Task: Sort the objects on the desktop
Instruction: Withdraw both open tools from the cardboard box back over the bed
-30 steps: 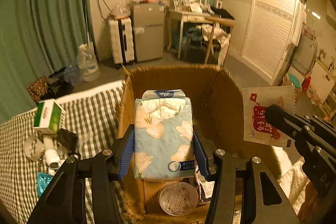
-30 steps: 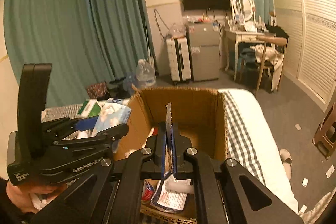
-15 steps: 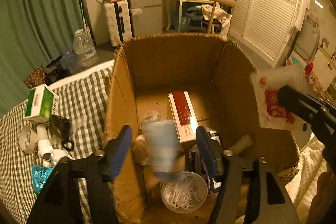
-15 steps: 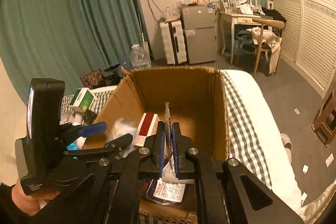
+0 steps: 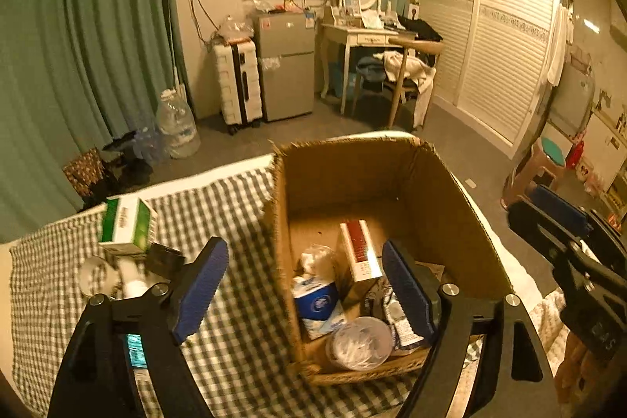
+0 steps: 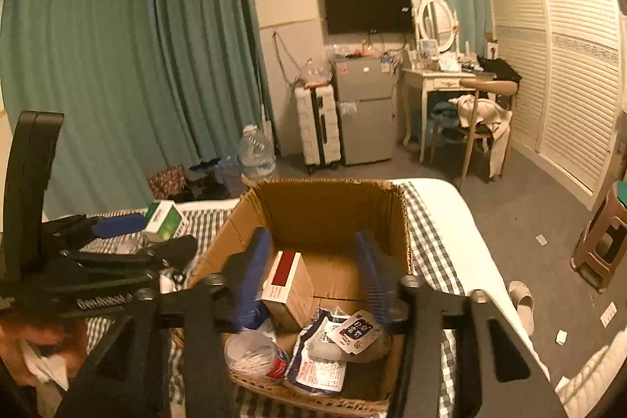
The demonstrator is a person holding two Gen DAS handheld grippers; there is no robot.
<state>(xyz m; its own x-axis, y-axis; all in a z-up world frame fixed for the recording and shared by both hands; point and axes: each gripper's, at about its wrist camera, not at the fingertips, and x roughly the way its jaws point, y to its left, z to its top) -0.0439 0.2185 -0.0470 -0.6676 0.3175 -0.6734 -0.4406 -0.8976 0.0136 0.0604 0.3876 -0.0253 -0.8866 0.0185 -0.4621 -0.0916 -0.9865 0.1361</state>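
We hover both grippers above cardboard box (image 5: 443, 190). Left gripper (image 5: 301, 285) jaws opening, empty; right gripper (image 6: 313, 273) jaws opening, empty. Tissue pack (image 5: 317, 304), snack packet (image 6: 354, 332) lie inside box. We judge: lift clear of box rim before reaching green carton (image 5: 127, 224) left of box.

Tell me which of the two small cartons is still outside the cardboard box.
The green-and-white carton, on the checked cloth left of the cardboard box. The red-and-white carton lies inside the box.

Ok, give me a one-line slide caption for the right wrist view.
Right gripper, jaws opening and empty, above a brown cardboard box of sorted items on a checked cloth.
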